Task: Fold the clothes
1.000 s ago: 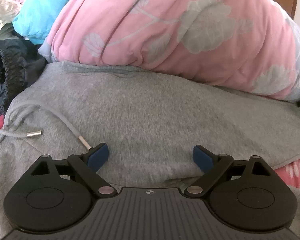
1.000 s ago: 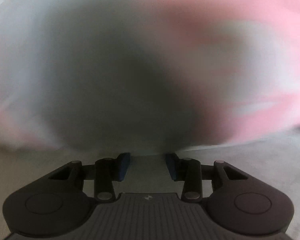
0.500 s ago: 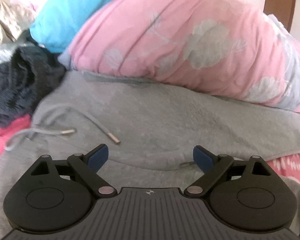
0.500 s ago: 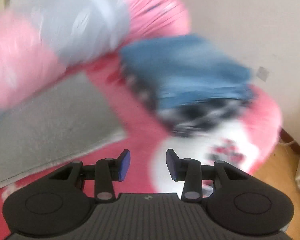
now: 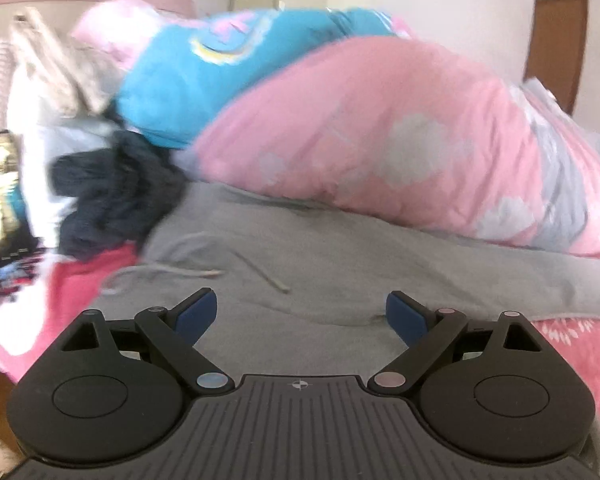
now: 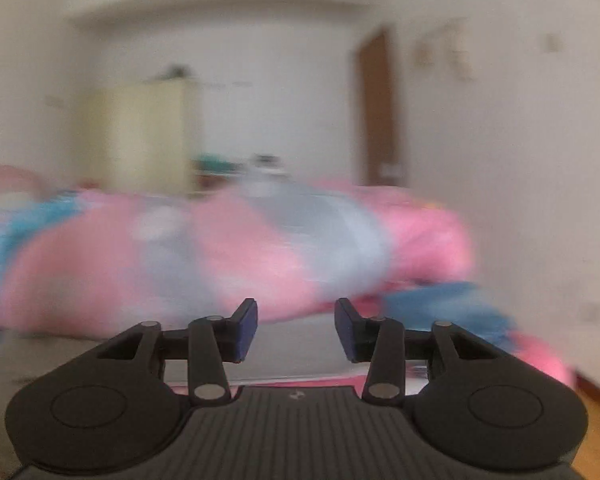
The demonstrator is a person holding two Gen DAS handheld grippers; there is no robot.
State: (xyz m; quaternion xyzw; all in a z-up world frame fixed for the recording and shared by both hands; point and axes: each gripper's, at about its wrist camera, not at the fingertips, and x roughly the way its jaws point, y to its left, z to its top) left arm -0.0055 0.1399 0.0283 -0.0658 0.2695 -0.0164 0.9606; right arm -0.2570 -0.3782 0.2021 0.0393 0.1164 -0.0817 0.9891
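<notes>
Grey hoodie (image 5: 340, 256): matt fleecy cloth. Pink quilt (image 5: 380, 140): smooth cotton-like cloth. Door (image 5: 556, 40): brown wood.

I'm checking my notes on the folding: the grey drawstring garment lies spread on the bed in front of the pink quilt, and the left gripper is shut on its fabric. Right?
Not quite. The left gripper is open, nothing between its pads, as the left wrist view shows. The grey drawstring garment does lie spread before the pink quilt.
</notes>
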